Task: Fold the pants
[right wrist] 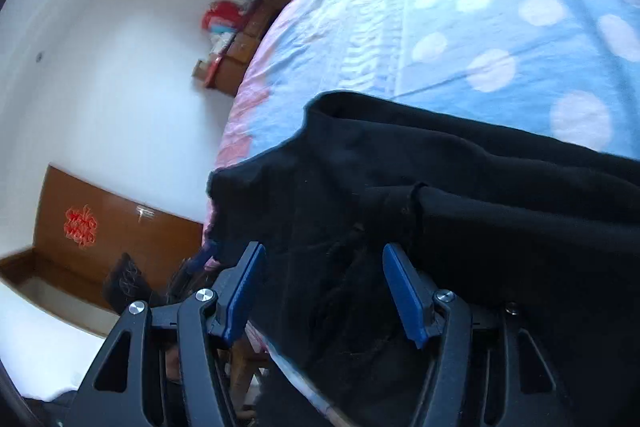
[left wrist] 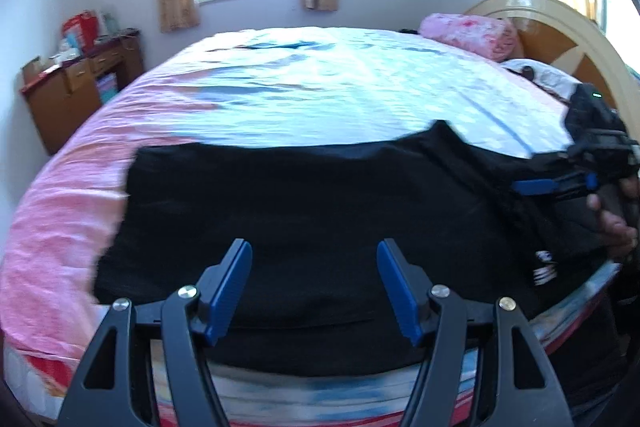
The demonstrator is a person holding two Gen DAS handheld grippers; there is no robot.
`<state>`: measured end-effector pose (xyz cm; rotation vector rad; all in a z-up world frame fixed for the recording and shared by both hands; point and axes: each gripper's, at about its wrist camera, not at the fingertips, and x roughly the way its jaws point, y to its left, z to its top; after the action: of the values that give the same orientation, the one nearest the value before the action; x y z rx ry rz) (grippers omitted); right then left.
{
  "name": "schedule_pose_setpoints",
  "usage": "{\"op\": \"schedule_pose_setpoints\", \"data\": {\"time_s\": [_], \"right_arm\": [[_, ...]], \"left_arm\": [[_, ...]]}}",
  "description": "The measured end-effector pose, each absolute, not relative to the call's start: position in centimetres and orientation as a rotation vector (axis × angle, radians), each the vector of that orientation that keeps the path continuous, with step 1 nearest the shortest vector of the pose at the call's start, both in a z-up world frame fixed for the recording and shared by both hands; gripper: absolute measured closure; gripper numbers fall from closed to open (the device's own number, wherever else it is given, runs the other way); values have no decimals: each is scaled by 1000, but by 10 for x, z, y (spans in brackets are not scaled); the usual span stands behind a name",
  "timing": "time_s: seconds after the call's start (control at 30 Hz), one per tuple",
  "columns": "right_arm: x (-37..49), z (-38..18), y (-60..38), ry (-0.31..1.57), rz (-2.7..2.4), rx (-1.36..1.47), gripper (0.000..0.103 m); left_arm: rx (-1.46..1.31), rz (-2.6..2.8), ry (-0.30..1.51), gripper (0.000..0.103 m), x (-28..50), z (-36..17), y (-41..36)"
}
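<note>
Bedroom, bed (left wrist: 320, 83) with a pink and light-blue sheet fills most of the left wrist view; window at top centre, wooden desk at left edge, pink pillow (left wrist: 472, 33) and headboard upper right. Black pants (left wrist: 312, 223) lie spread across the lower middle of the frame, near the bed's near edge, mostly flat, one bunched part running to the right. My left gripper (left wrist: 314, 285) sits at bottom centre, jaws apart, nothing between the pads, cloth just beyond them. My right gripper (left wrist: 532, 185) shows at the right edge, held in a hand (left wrist: 616, 223), over the bunched end of the pants; a white logo sits lower right on the fabric.

Right wrist view: sheet with pale dots fills the upper right, white wall and brown door on the left. Pants (right wrist: 440, 195) cover the lower right, with a thick folded hem or waistband ridge across centre right. My right gripper (right wrist: 324, 289) at bottom centre, jaws apart, cloth lying between and under them, pads not pressing it.

Handling, my guess: soft, light, limp knit, not fragile, sags and wrinkles if lifted at one point. Best taken at the thicker hem or waistband edges, one corner per gripper, pinching all layers.
</note>
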<state>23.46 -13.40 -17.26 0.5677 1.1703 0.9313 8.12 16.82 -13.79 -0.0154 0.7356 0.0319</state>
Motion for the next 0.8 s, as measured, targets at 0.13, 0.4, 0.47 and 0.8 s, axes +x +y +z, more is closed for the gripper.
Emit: {"op": "schedule_pose_setpoints", "data": {"time_s": [0.13,0.4,0.47,0.8], "right_arm": [[217,-152,-143,1091,916,474,40],[185,-127,-143,961,851,235,40],[181,-130,-142,952,850,248,40],[176,-133,-147,934,823,269,40]], "left_arm": [[6,188,732,23,73,-131,233],[-135,182,794,23,101,-147,304],[-163,118,826,24,115,-156,301],[-254,-29,859,57,136,-167,289]]}}
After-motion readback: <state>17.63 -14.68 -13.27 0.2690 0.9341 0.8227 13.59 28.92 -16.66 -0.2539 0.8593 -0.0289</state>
